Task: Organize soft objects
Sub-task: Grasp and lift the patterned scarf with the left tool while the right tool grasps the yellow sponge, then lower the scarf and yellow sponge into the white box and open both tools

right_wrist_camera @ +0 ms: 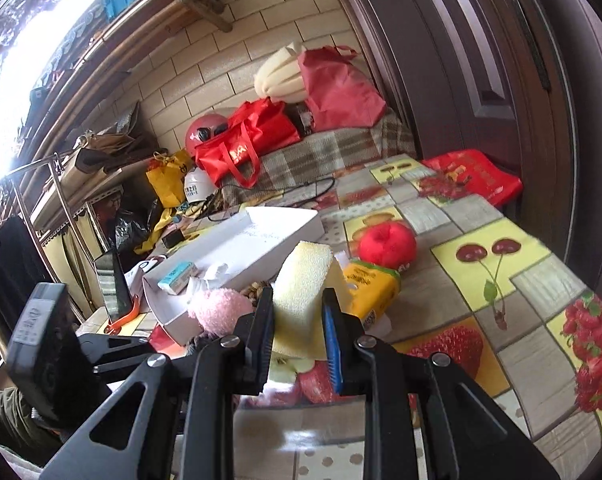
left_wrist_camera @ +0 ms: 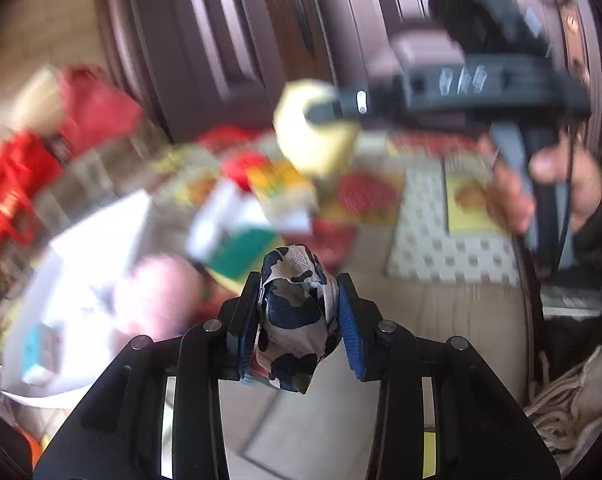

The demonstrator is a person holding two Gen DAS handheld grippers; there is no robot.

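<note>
The left gripper (left_wrist_camera: 299, 320) was clamped on a cow-patterned cloth bundle (left_wrist_camera: 295, 316), black, white and tan, its jaws pressed against both sides of the wad and holding it up off the fruit-print tablecloth (left_wrist_camera: 441, 240). Much of that view was blurred.

The right gripper (right_wrist_camera: 297, 338) had its jaws closed on a pale yellow sponge block (right_wrist_camera: 301, 292), pinched near its lower half, with the top of the block standing above the fingertips. From the left wrist camera the same sponge (left_wrist_camera: 313, 128) showed in the right gripper's (left_wrist_camera: 333, 110) tip, held in the air above the tablecloth.

On the tablecloth (right_wrist_camera: 521, 288), just behind the sponge, lay a yellow packet (right_wrist_camera: 375, 288), and behind that a red plush apple (right_wrist_camera: 387, 246). To the left of the sponge sat a pink fluffy toy (right_wrist_camera: 217, 308), touching an open white cardboard box (right_wrist_camera: 241, 248).
</note>
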